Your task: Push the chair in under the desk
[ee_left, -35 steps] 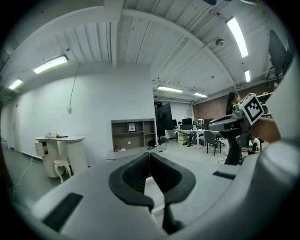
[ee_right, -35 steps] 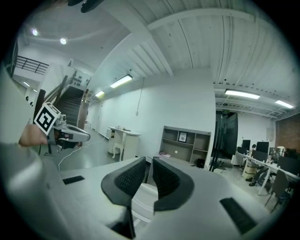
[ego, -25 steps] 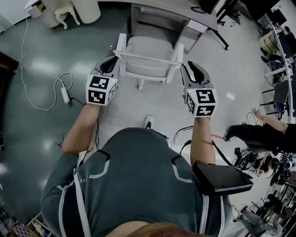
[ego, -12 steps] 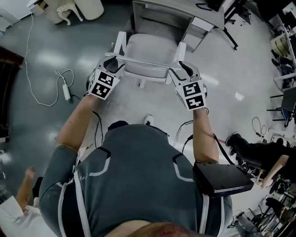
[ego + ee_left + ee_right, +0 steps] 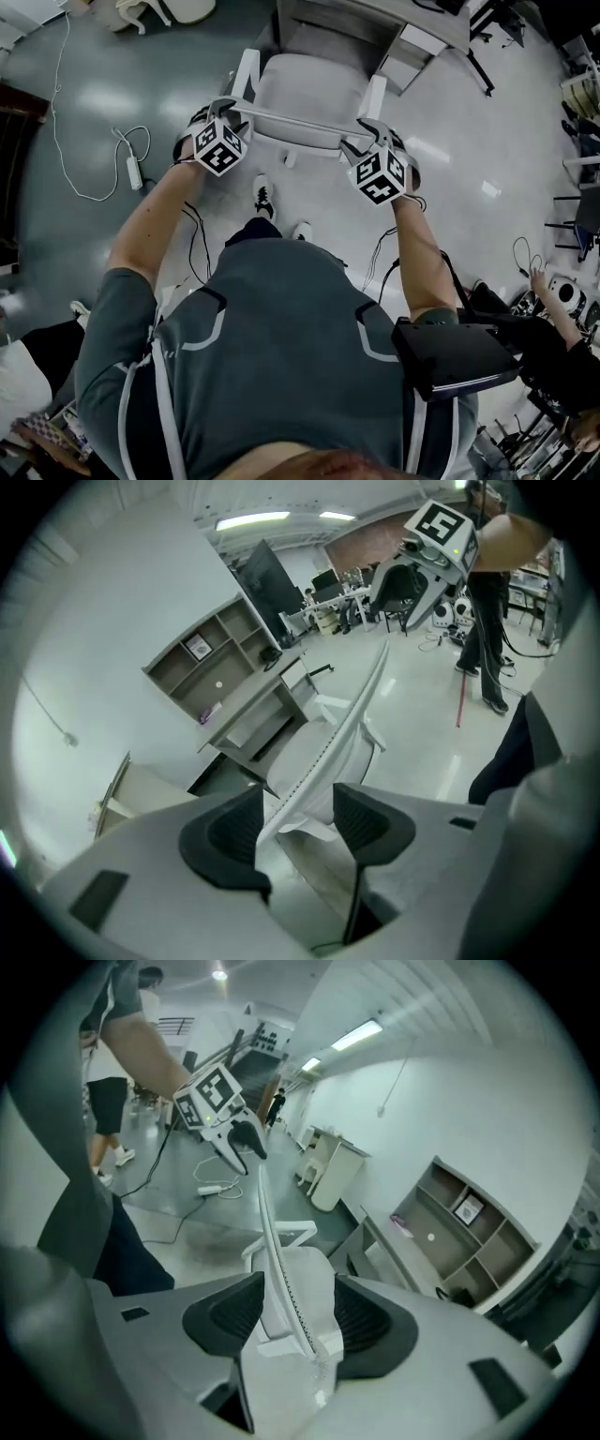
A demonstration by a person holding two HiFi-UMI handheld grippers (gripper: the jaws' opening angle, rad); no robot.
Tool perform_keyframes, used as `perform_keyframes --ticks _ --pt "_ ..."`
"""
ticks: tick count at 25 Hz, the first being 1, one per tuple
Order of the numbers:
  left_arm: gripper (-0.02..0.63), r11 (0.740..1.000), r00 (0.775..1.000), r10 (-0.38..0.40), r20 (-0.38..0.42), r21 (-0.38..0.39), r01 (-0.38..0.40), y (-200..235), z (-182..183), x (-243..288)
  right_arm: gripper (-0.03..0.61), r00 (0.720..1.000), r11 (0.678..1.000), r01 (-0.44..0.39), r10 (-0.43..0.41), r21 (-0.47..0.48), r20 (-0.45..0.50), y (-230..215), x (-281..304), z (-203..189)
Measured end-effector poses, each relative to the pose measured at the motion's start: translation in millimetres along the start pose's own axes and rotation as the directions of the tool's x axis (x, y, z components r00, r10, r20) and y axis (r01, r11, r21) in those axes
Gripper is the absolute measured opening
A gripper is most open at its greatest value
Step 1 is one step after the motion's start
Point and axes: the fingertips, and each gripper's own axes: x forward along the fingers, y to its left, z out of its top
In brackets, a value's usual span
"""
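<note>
I stand over a white chair (image 5: pixel 309 86), looking steeply down past my own grey shirt. The chair faces away from me towards the grey desk (image 5: pixel 375 17) at the far side. The far end of its seat reaches the desk's near edge, while most of the seat sits out on the open floor.

The thin top rail of the backrest (image 5: pixel 292 122) runs left to right just beyond my hands. My left gripper (image 5: pixel 225 111) sits at the rail's left end and my right gripper (image 5: pixel 368 133) at its right end.

In the left gripper view, the left gripper (image 5: pixel 295 808) has its black pads spread wide, having just been opening. The rail (image 5: pixel 349 722) passes between them and I see no squeeze on it. In the right gripper view, the right gripper (image 5: pixel 291 1309) is spread just as wide, also freshly opened. The rail (image 5: pixel 270 1241) runs through the gap, clear of both pads.

A white power strip (image 5: pixel 129 174) and its cable lie on the floor well to the left. An open shelf unit (image 5: pixel 211 663) stands against the wall behind the desk.
</note>
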Motion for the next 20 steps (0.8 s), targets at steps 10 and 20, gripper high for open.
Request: perform_keyframes --ticks 10,20 --pt "0.236 0.975 0.993 -0.081 -0.082 0.203 0.096 1.8 -15.2 65.7 0.247 0.973 0.977 -0.155 0.124 -0.148 -0.194 18.7 74.7 -39.5" --pt "0.183 0.931 0.986 -0.096 -0.135 0.34 0.137 4.0 -20.0 84.7 0.158 0.964 0.975 -0.156 0.115 -0.16 -0.239 13.8 100.8 -53.9"
